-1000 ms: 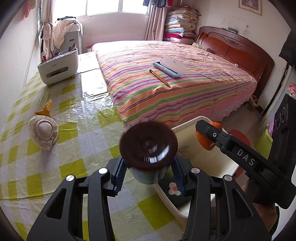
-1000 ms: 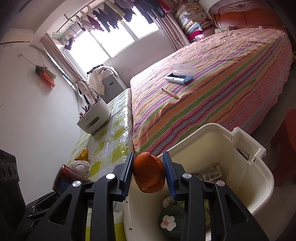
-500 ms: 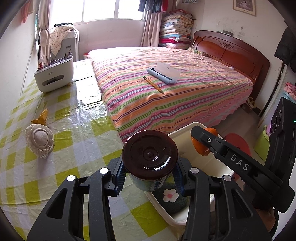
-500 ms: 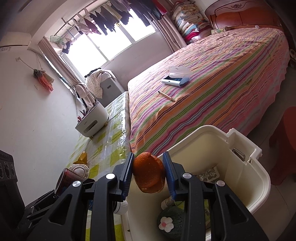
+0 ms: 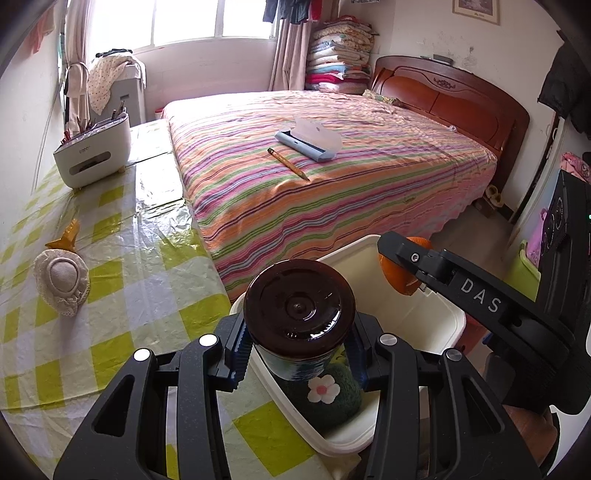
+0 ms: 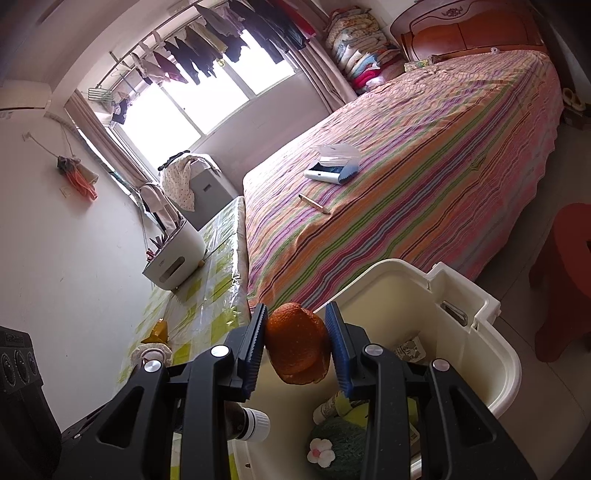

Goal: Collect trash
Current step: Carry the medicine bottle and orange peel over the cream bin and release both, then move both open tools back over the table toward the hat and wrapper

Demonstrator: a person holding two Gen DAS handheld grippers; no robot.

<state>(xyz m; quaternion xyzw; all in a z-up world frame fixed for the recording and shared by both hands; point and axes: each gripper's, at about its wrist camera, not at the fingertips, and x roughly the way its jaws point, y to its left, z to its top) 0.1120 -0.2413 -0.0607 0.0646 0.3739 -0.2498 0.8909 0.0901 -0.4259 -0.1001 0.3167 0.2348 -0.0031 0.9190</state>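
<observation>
Left hand-held gripper [image 5: 299,354] clamps a dark bottle [image 5: 299,314], hiding the bin [image 5: 436,321] interior; right hand-held gripper [image 6: 297,347] squeezes orange peel [image 6: 297,347] above its rim.

The letters "DAS" are printed in white on the black right gripper [image 5: 406,266]; the small marking on the white organizer box [image 5: 92,155] cannot be read.

A wide bed with a multicoloured striped cover [image 5: 332,173] and carved reddish wooden headboard [image 5: 454,99] fills the whitewashed room; bright daylight pours through a curtained window [image 5: 207,18] beside a stack of folded quilts [image 5: 338,59]
</observation>
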